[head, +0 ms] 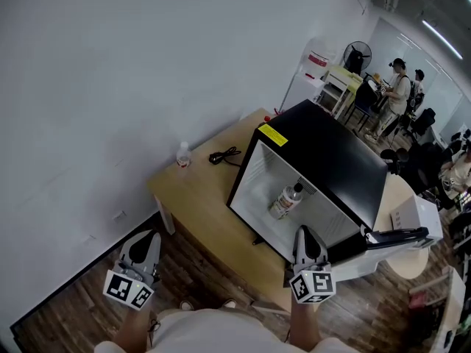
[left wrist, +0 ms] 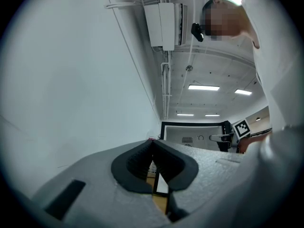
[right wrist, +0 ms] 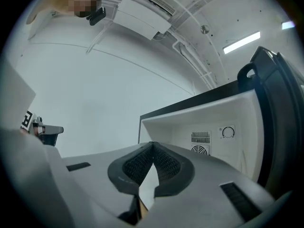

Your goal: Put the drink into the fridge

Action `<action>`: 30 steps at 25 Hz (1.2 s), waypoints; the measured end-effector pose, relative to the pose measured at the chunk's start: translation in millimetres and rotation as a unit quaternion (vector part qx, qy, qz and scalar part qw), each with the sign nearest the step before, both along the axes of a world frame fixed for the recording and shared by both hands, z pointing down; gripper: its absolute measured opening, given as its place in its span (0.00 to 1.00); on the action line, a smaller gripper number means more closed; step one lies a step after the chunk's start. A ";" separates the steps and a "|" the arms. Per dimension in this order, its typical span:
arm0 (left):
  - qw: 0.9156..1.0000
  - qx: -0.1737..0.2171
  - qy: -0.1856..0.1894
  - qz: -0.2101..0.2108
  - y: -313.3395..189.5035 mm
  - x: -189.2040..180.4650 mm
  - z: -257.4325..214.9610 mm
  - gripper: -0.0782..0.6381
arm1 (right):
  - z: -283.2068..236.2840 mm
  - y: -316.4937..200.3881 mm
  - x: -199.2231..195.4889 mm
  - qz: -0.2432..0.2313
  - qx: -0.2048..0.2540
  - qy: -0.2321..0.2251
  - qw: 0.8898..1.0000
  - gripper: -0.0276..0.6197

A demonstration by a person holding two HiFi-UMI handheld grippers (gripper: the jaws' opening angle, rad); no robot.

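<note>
Closest to you in the head view are your left gripper and right gripper, both matte grey plastic with a black-and-white marker cube at the rear. The left one hangs over the dark wood-plank floor, beside the corner of the pale wooden desk. The right one sits just before the open mouth of the boxy black mini fridge. That fridge has a smooth white lining, and its door is swung wide to your right. The drink, a clear plastic bottle with a white cap, lies tilted inside the fridge cavity. Left of the fridge, the desk carries a small capped bottle with a red label and a coiled black cable, with bare desk top between them and the near edge.

In the left gripper view, your jaws are clenched tip to tip on nothing, their black ribbed pads showing. Beyond them you see the black-framed white cavity, with plain white wall to its left.

In the right gripper view, your jaws are likewise clenched and empty. Past them the white cavity stands open, showing a slotted vent grille and a round dial, with the door's curved dark edge at the right.
</note>
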State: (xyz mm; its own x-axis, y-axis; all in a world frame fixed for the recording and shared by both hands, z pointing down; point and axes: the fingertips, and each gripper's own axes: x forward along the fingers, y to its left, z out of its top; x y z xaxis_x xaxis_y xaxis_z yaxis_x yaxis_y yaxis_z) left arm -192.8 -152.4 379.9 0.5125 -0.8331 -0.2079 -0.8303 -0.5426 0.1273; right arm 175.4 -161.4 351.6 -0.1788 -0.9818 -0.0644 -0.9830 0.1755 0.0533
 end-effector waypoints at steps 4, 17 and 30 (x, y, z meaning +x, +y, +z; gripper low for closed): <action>1.000 0.004 0.001 -0.004 2.4 0.8 -5.5 0.13 | -7.4 5.6 2.9 0.004 0.008 0.003 1.000 0.05; 1.000 -0.006 -0.005 -0.006 8.2 -1.5 3.2 0.13 | 0.8 11.5 -7.0 -0.005 0.008 0.000 1.000 0.05; 1.000 -0.011 -0.005 -0.002 10.6 -4.2 10.3 0.13 | 12.2 15.4 -14.9 -0.003 -0.001 0.004 1.000 0.05</action>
